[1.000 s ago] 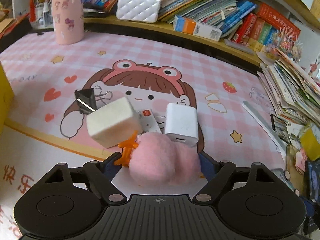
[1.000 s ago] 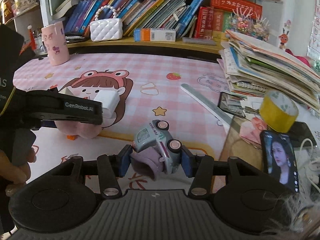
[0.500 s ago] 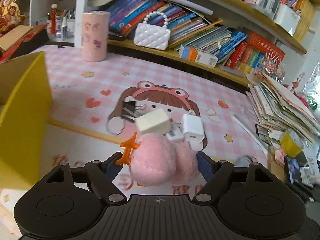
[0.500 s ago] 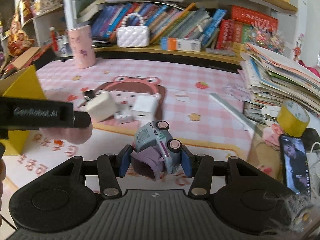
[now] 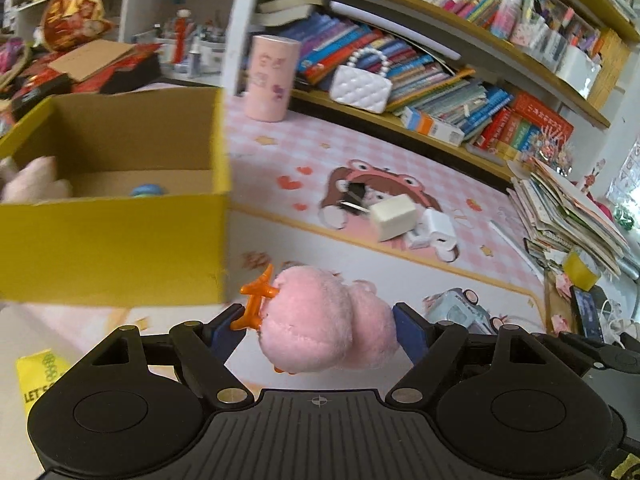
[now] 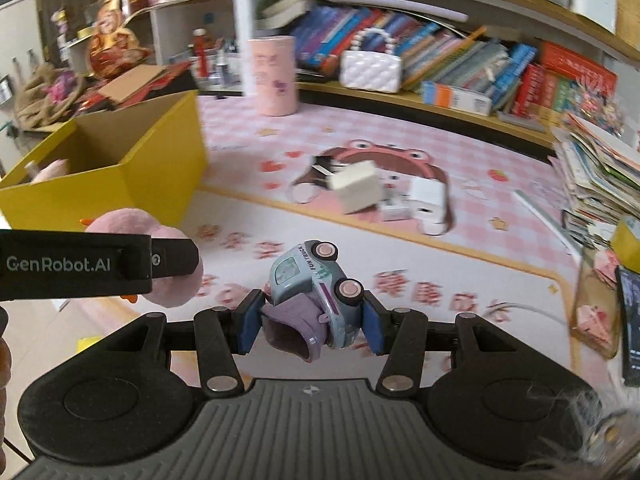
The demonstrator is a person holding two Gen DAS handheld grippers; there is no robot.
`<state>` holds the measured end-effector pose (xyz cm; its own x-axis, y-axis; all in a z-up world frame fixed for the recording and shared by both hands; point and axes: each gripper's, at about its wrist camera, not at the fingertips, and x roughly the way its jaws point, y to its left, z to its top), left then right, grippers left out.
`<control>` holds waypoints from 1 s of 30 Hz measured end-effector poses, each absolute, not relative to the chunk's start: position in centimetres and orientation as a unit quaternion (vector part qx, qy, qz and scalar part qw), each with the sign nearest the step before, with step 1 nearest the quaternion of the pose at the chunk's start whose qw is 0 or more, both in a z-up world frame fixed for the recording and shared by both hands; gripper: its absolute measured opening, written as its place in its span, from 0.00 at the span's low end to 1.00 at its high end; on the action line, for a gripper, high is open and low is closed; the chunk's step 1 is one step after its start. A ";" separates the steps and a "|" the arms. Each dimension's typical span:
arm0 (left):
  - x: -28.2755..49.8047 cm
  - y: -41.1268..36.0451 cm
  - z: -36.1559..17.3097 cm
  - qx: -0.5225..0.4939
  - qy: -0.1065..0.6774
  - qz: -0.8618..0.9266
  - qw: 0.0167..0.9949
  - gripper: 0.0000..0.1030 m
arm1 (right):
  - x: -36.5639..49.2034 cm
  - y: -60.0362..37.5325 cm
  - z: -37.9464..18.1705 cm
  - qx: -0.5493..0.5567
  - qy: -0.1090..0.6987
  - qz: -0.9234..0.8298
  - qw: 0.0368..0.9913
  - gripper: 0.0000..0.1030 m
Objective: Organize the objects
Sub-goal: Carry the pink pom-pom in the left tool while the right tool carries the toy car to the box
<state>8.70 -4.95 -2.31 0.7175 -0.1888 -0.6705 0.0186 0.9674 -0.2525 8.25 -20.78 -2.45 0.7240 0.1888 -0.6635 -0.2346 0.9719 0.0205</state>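
My left gripper (image 5: 318, 326) is shut on a pink plush toy (image 5: 320, 316) with orange feet and holds it above the mat, just right of an open yellow box (image 5: 120, 240). The box holds a pale plush (image 5: 32, 184) and a small blue thing (image 5: 148, 191). My right gripper (image 6: 310, 322) is shut on a blue toy truck (image 6: 316, 284) with a purple part, held above the mat. The yellow box (image 6: 160, 160) and the left gripper with the pink plush (image 6: 168, 232) show at left in the right wrist view.
On the pink mat lie a cream block (image 5: 394, 216), a white charger (image 5: 438, 226) and a black binder clip (image 5: 354, 196). A pink cup (image 5: 270, 78), a white purse (image 5: 362, 86) and books stand behind. A paper stack (image 5: 568, 216) and yellow tape (image 5: 578, 274) sit right.
Both grippers have lifted and moved left with their toys. The yellow box has come into full view beside the left gripper; the mat items now lie farther away.
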 end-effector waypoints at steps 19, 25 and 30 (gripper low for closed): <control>-1.6 8.9 -1.2 -0.138 0.343 0.018 0.929 0.78 | 0.3 -6.5 -2.1 -0.059 0.342 0.195 0.917 0.47; -3.0 11.2 -0.8 -0.135 0.331 0.025 0.933 0.78 | -0.7 -4.0 -1.8 -0.062 0.335 0.205 0.918 0.47; -3.5 12.2 0.1 -0.127 0.314 0.027 0.940 0.78 | -0.8 -2.9 -1.0 -0.068 0.325 0.202 0.921 0.47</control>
<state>-3.54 12.16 0.06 0.8009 -0.0290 -0.5981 -0.1301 0.9665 -0.2211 -0.77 -2.92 -0.95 0.7073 0.3287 -0.6258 -0.4174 0.9087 0.0055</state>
